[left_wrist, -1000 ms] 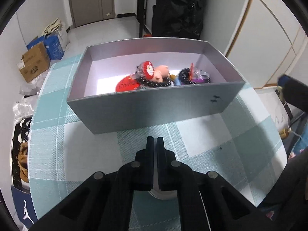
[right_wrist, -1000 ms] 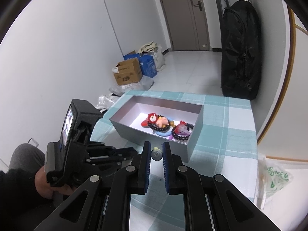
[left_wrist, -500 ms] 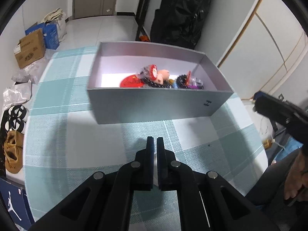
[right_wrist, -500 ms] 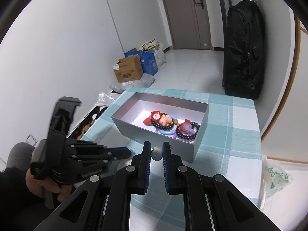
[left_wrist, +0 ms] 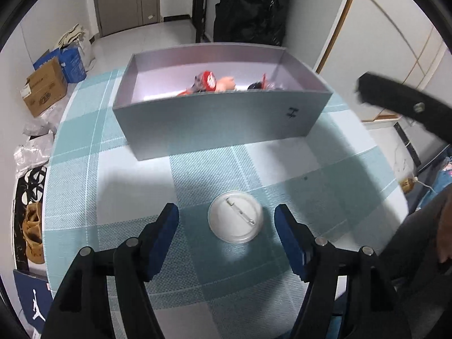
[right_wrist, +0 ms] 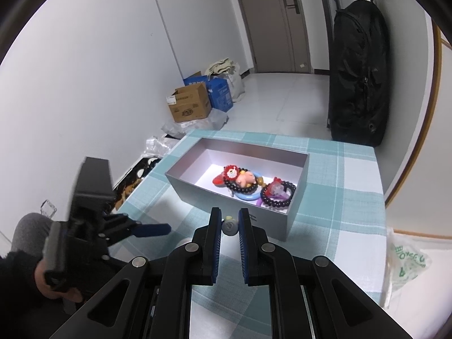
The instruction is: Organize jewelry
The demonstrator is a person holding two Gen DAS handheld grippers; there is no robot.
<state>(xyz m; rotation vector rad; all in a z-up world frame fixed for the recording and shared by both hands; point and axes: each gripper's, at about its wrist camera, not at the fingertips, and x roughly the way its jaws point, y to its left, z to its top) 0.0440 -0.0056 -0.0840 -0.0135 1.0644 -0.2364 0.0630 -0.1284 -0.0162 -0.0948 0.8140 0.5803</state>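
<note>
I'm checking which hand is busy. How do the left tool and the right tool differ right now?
The left tool has just been opening, its jaws standing wide on either side of a white pin badge lying on the table without touching it; the right tool is shut on a small round trinket. Both have black arms, blue pads, and point toward the grey box.

The left gripper (left_wrist: 226, 216), black with blue-padded fingers, points steeply down; its jaws have just been opening and now stand wide apart, with a round white pin badge (left_wrist: 236, 217) lying between them, untouched by either pad. The right gripper (right_wrist: 229, 227), of the same build, tilts down and pinches a small pale round trinket (right_wrist: 229, 226) between its fingertips. A dark-sleeved hand (right_wrist: 42, 278) grasps the left gripper's handle.
</note>
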